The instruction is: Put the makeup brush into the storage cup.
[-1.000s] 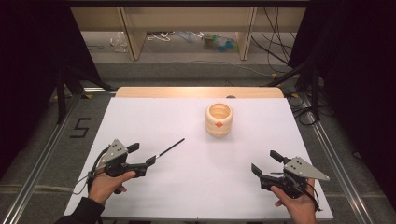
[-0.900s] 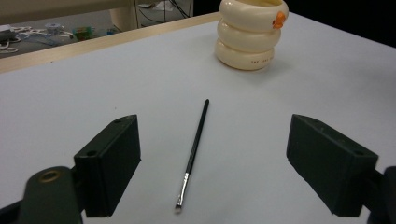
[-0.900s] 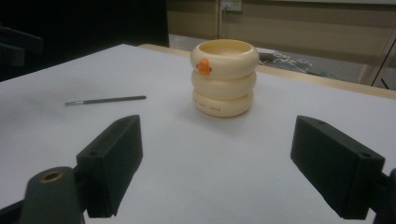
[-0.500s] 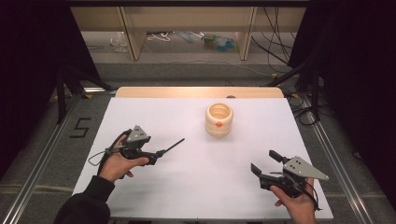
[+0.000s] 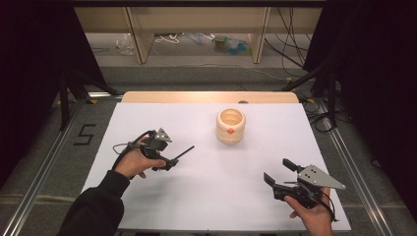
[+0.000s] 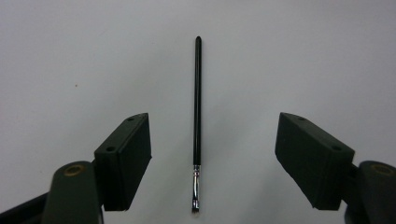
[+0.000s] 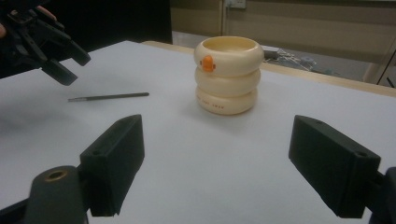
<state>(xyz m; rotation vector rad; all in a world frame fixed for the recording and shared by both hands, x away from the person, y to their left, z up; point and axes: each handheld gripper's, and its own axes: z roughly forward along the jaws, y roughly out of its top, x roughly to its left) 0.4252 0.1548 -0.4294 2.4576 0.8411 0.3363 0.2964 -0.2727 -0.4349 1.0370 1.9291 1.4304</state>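
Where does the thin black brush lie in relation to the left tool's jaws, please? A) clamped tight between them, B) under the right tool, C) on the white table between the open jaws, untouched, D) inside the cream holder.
C: in the left gripper view the brush lies flat on the white table, centred in the gap of the left tool, whose jaws stand wide apart and clear of it.

A black sleeve point(image 5: 96, 209) is worn on the left arm. Each claw is made of matte black blocks with small screw holes, hinged on brass-coloured pivots point(image 6: 74, 169). A grey three-cornered plate point(image 5: 322, 177) is carried on the right claw point(image 5: 281, 172), a smaller one on the left claw point(image 5: 164, 162), from which a dark cable point(image 5: 123, 147) is trailed.
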